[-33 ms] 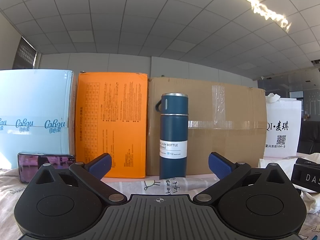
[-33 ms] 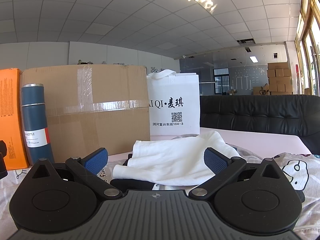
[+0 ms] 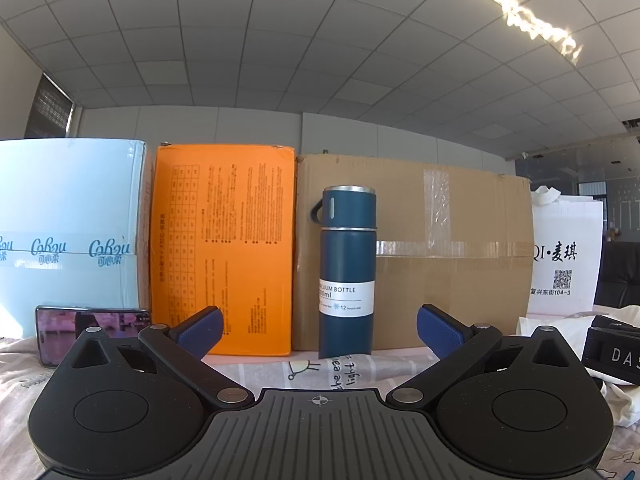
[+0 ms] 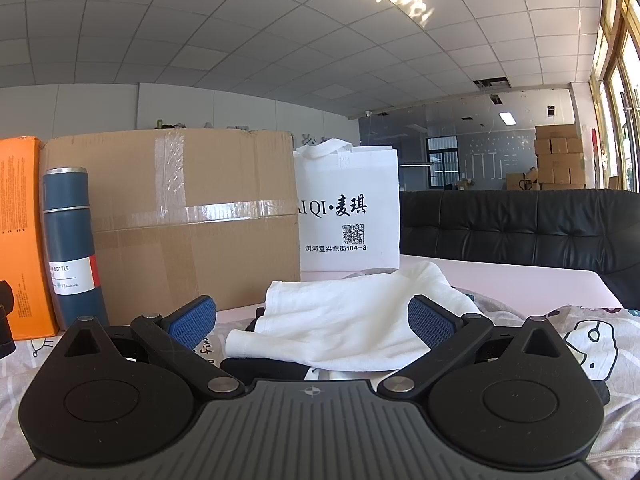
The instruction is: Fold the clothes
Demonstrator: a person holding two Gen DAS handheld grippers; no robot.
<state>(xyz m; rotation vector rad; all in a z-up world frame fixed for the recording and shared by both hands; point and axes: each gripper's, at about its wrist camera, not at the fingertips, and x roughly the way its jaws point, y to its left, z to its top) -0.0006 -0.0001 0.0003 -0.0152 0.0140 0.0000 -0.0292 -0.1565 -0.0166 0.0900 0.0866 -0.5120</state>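
A crumpled white garment (image 4: 348,320) lies on the table, resting partly on something black. My right gripper (image 4: 312,318) is open and low over the table, its blue pads (image 4: 192,316) wide on either side of the garment's near end without pressing it. A light cloth with cartoon prints (image 4: 580,340) covers the table under and to the right of it. My left gripper (image 3: 320,331) is open, points level and holds nothing. The printed cloth (image 3: 320,372) lies just ahead of it, and the white garment (image 3: 560,332) shows at its right.
Along the back stand a light blue box (image 3: 68,232), an orange box (image 3: 224,248), a cardboard box (image 3: 452,260) and a white bag (image 3: 564,256). A blue vacuum bottle (image 3: 347,272) stands before the cardboard. A phone (image 3: 92,328) leans at left. A black sofa (image 4: 520,232) lies beyond.
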